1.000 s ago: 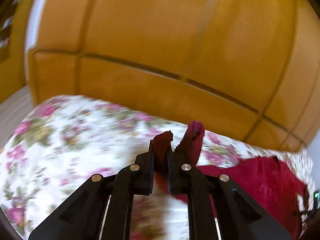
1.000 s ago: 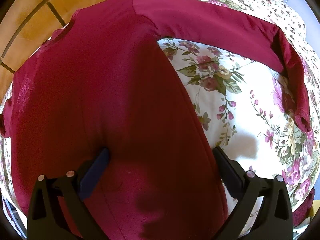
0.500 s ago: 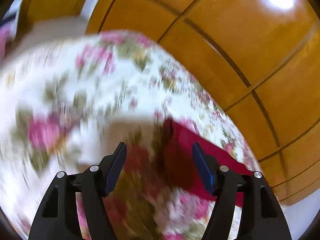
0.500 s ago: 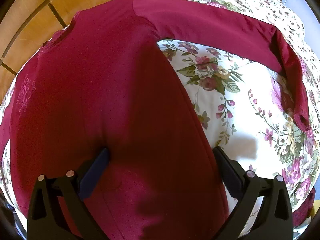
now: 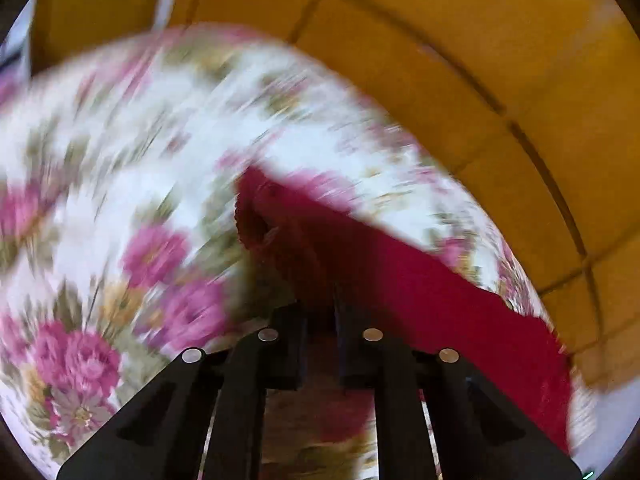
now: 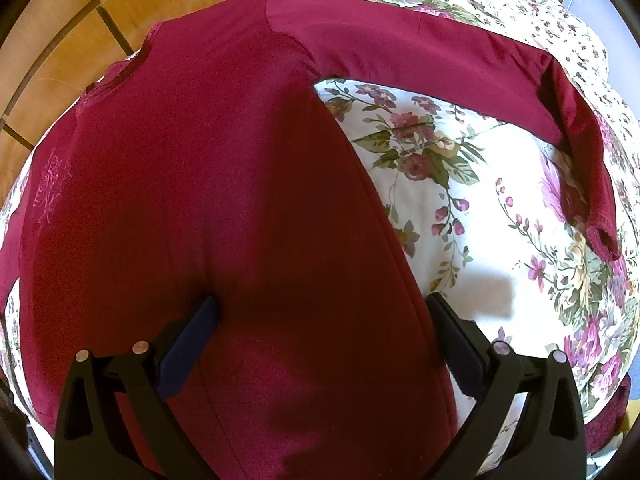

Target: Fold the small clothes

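While the left gripper [image 5: 320,320] pinched its sleeve cuff [image 5: 256,220], the dark red long-sleeved shirt [image 6: 208,184] lay lengthwise between the right gripper's [image 6: 320,320] wide-open jaws, collar pointing away.

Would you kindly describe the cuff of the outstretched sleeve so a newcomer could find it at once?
On the floral bedspread lies a dark red long-sleeved top. Its sleeve runs out along the far edge, then bends down the right side. The cuff is that sleeve's open, scalloped end, the only red patch surrounded by flowers.
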Available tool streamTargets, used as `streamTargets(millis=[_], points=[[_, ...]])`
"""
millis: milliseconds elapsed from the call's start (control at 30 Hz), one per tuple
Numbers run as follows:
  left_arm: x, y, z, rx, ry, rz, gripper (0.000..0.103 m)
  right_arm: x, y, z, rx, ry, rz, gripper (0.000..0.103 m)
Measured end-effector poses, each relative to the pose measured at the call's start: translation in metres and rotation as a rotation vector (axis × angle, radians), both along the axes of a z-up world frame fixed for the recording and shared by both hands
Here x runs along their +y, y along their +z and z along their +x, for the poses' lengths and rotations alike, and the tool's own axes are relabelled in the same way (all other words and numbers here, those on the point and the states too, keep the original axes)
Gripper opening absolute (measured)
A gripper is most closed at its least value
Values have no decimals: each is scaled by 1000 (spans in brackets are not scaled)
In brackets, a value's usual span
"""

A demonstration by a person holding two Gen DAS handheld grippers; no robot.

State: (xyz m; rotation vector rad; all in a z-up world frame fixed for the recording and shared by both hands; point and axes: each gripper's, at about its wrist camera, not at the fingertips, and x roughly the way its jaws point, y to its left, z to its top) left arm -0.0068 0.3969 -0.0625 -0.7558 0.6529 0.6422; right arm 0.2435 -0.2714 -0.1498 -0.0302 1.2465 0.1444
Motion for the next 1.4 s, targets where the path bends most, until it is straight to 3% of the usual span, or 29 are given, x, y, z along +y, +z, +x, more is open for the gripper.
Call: streamTargets(millis=[100, 167, 433, 733, 867, 1100, 1133, 1200, 1267, 1333, 1400], points=[[-33, 38, 21, -59, -85, 153, 9, 1, 0, -1, -1, -2, -5, 101], [-54, 60, 35, -105, -145, 209, 9, 2, -1, -1, 0, -3, -6, 101], [-146, 108, 125, -207, -397, 204, 9, 4, -1, 3, 11, -9, -5, 101], [-287, 99, 206, -227, -645, 172, 9, 2, -3, 10, 28, -6, 0, 101], [-354, 86, 234, -213, -750, 242, 9, 1, -2, 13, 36, -2, 6, 101], [-424, 47, 264, -157, -858, 198, 9, -1, -3, 16, 44, 7, 12, 101], [-431, 39, 267, -137, -878, 180, 14, -1, -2, 16, 44, 8, 12, 101], [-438, 26, 265, -114, -905, 150, 40, -1, -3, 16, 44, 10, 13, 101], [-435, 23, 251, -132, -890, 144, 72, -1, -3, 17, 45, 11, 14, 101], [-424, 23, 236, -154, -868, 142, 79, 0, -3, 16, 45, 12, 11, 101], [-403, 23, 218, -178, -841, 136, 79, 1, -2, 16, 48, 11, 10, 101]])
